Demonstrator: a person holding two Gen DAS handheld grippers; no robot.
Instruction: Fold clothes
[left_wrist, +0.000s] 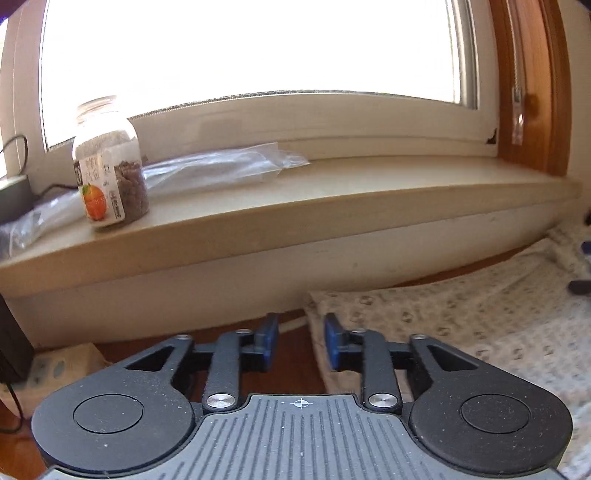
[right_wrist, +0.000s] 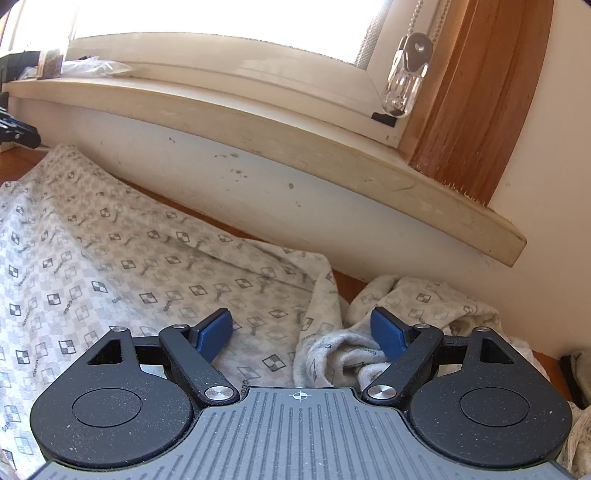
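Note:
A pale garment printed with small checkered squares (right_wrist: 129, 258) lies spread flat on the wooden table, below the windowsill. In the left wrist view its left edge (left_wrist: 461, 314) runs just right of my left gripper (left_wrist: 301, 328). That gripper is open, with only bare table wood in the gap and its right pad (left_wrist: 332, 343) over the cloth's border. My right gripper (right_wrist: 301, 325) stands wide open above the garment's right end. A bunched, rolled fold of the cloth (right_wrist: 340, 354) lies beside its right pad (right_wrist: 388, 336), and the pads do not press on it.
A deep windowsill (left_wrist: 332, 192) juts out over the table's far side, carrying a glass jar with an orange label (left_wrist: 107, 173) and a clear plastic bag (left_wrist: 221, 166). A black device (left_wrist: 11, 343) and a small box (left_wrist: 62, 362) sit at left. A blind-cord pull (right_wrist: 404, 81) hangs at right.

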